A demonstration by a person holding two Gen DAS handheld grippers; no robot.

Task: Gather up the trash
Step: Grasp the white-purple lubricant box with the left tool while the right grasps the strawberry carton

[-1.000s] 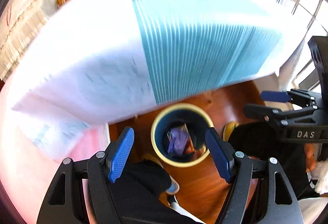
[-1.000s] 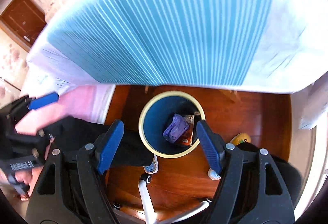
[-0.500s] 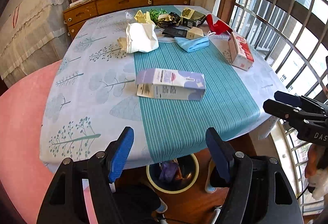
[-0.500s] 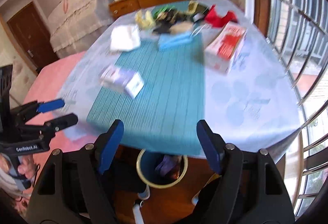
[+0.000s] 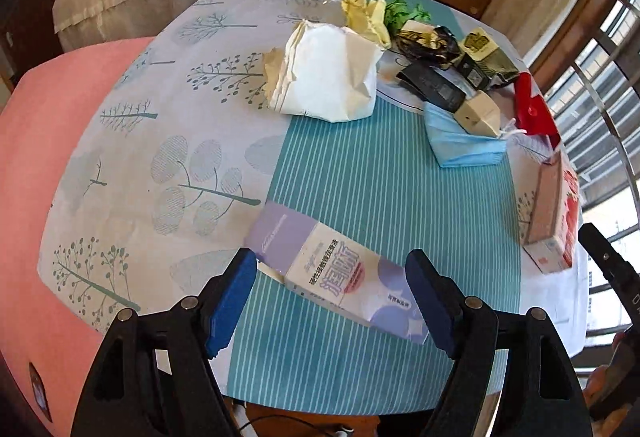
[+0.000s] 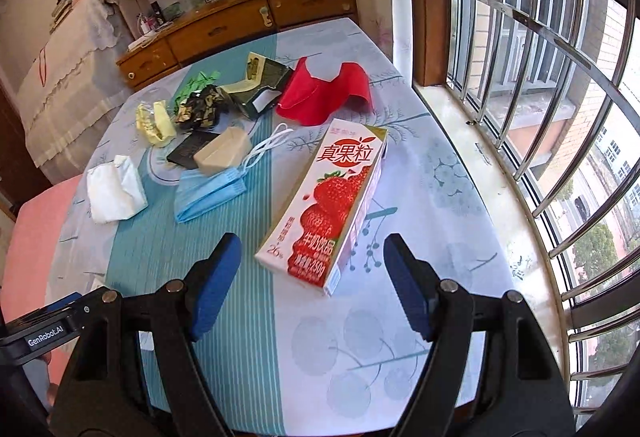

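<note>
Your left tongs [image 5: 332, 301] are wide apart and hold nothing. Right in front of them, between the blue pads, lies the purple and white box [image 5: 340, 279] on the striped part of the counter [image 5: 168, 173]. Its long side runs across the gap, from the left pad toward the right one, a bit slanted. So the box lies the long way to your grip. I think you need to turn the tongs, or grab it by its thin side.

Your right tongs [image 6: 312, 285] are wide apart too, and hold nothing. Just ahead of them lies the strawberry milk carton [image 6: 332, 209]. Its long side points away from you, so the tongs could close on its two long sides. It leans a little toward the right pad.

Each hand is nearest to its own box.

Farther back lie the blue face mask [image 6: 212, 193] and the crumpled white paper bag [image 5: 328, 77]. At the far end sit the red cloth [image 6: 324, 93], yellow paper [image 5: 366, 15] and dark wrappers [image 6: 202, 107].

Only the left view shows the purple box. In it the milk carton is just a thin edge at the right. Only the right view shows the carton's front and the window bars [image 6: 532, 85]. No trash bin shows in either view.
</note>
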